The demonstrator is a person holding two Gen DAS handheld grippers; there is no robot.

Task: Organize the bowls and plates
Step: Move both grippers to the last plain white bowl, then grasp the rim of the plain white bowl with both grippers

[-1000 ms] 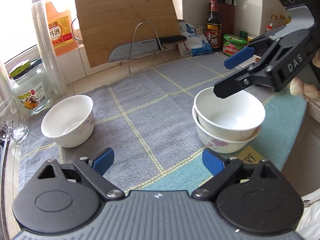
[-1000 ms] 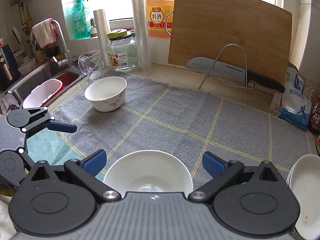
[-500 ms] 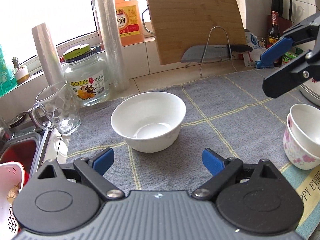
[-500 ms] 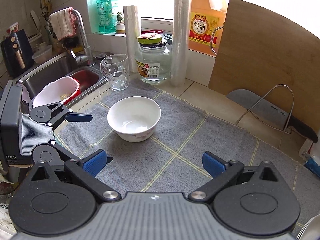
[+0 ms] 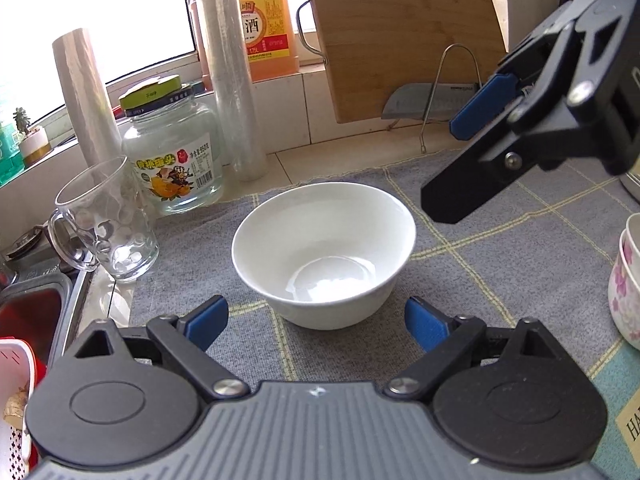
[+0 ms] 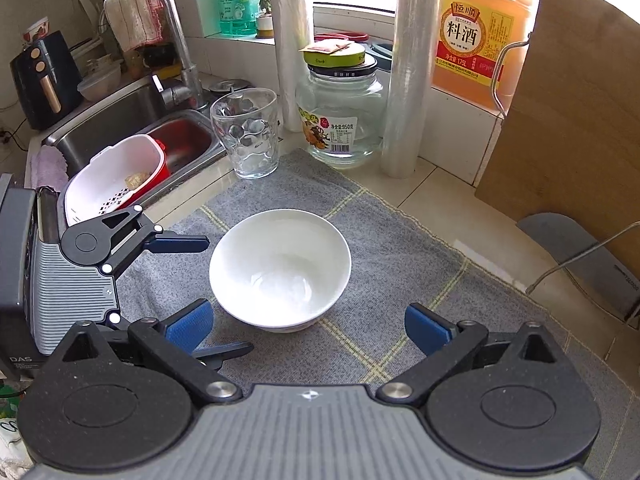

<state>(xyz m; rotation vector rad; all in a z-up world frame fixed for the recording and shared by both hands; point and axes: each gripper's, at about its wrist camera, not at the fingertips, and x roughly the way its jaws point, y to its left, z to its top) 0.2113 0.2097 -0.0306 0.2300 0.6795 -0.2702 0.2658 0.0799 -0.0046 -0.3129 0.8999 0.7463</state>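
A white bowl point(image 5: 324, 254) stands upright on the grey checked mat point(image 5: 500, 240); it also shows in the right wrist view point(image 6: 280, 266). My left gripper point(image 5: 316, 318) is open and empty, its fingers just short of the bowl on either side. My right gripper point(image 6: 308, 320) is open and empty, close to the bowl's other side; it shows in the left wrist view point(image 5: 460, 164) hovering above and right of the bowl. Two stacked flowered bowls point(image 5: 626, 284) sit at the right edge.
A glass mug point(image 5: 104, 220), a glass jar point(image 5: 172, 148), two film rolls point(image 5: 232, 72), an orange bottle point(image 5: 264, 20) and a cutting board point(image 5: 404, 32) with a knife stand line the back. A sink point(image 6: 132, 128) with a white colander point(image 6: 116, 176) lies left.
Both grippers have swung left from the stacked bowls and closed in on the single white bowl. The bowl itself has not moved.
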